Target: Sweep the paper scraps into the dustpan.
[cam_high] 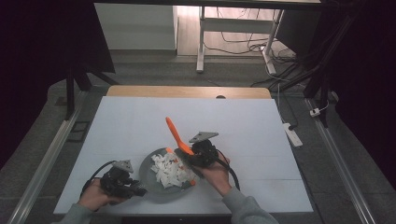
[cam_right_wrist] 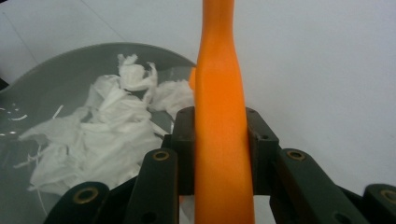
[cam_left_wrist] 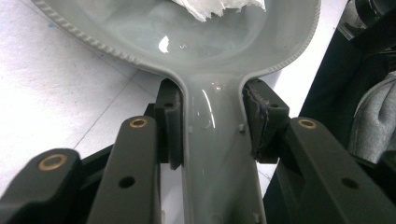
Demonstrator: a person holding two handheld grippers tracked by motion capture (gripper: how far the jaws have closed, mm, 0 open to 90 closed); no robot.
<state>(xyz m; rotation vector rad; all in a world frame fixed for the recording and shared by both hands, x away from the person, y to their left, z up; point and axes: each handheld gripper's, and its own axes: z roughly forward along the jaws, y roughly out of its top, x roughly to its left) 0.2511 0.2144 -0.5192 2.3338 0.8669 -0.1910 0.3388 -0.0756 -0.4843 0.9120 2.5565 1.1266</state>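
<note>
Near the worktop's [cam_high: 140, 116] front edge sits a grey pan [cam_high: 148, 173] of white paper scraps [cam_high: 169, 170]. The left gripper [cam_high: 133, 187] has its fingers [cam_left_wrist: 170, 122] pinching the pan's handle [cam_left_wrist: 217, 154]. The right gripper's [cam_high: 192, 157] fingers [cam_right_wrist: 184, 140] clamp an orange spatula [cam_high: 176, 134], whose long axis slants toward the far edge, working end hidden low over the scraps, probably ready to stir.
</note>
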